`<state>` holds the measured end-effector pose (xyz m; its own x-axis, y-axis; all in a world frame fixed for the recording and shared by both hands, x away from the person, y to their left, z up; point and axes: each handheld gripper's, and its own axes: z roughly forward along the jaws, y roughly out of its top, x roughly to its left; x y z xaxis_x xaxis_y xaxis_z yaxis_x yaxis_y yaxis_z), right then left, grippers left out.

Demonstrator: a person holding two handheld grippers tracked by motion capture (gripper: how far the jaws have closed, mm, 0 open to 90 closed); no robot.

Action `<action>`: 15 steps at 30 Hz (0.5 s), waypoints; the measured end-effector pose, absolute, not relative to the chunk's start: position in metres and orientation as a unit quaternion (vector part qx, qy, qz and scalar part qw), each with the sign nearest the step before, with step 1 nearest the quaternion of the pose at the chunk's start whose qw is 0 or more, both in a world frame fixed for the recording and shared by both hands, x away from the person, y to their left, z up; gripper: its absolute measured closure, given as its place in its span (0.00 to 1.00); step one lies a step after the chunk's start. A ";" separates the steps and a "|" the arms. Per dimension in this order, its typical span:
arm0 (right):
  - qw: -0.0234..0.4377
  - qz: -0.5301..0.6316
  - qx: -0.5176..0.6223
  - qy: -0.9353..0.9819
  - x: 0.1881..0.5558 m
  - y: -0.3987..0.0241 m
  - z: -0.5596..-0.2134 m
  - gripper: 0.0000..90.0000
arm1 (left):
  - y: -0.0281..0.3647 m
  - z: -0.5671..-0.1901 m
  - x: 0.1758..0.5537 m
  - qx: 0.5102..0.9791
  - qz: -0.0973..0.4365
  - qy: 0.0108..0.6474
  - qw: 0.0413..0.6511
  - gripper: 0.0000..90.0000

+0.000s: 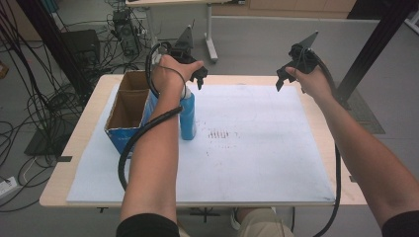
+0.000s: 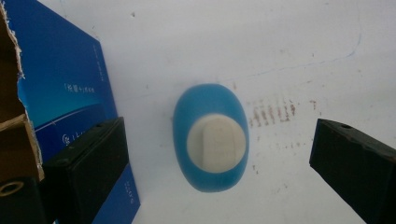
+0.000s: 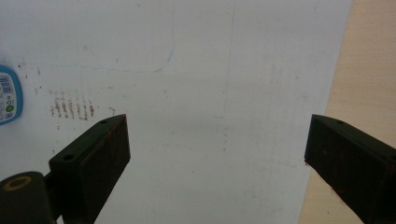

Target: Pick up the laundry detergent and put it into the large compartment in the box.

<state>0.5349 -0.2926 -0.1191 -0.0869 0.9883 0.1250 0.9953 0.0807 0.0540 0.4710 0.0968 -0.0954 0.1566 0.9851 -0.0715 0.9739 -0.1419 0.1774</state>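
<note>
A blue bottle (image 1: 188, 118) with a white cap stands upright on the white sheet (image 1: 257, 148), right beside a blue cardboard box (image 1: 126, 111). My left gripper (image 1: 200, 78) hovers above the bottle, open. In the left gripper view, the bottle (image 2: 211, 140) shows from straight above, its cap between the two wide-apart jaws and touching neither; the gripper (image 2: 217, 135) holds nothing. My right gripper (image 1: 280, 81) is raised over the sheet's far right part, open and empty. In the right gripper view, the gripper (image 3: 218, 123) looks down on bare sheet, with the bottle's label edge (image 3: 7, 95) at far left.
The open-topped box (image 2: 60, 84) has brown inner walls and two compartments. Reddish smudges (image 1: 220, 134) mark the sheet right of the bottle. The wooden tabletop (image 3: 369, 70) borders the sheet. Cables and equipment lie on the floor beyond the table's far left.
</note>
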 end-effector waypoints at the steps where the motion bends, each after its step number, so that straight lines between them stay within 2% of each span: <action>1: 0.027 -0.063 -0.675 -0.735 0.535 -0.292 -0.119 0.08 | 0.096 -0.097 0.471 0.754 0.032 0.650 0.090 0.06; 15: 0.028 -0.064 -0.674 -0.735 0.534 -0.293 -0.120 0.08 | 0.095 -0.111 0.470 0.744 0.034 0.662 0.087 0.06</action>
<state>0.5339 -0.2929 -0.1200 -0.0893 0.9878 0.1276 0.9950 0.0828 0.0552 0.4699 0.0954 -0.1107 0.1208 0.9905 -0.0650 0.9788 -0.1079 0.1741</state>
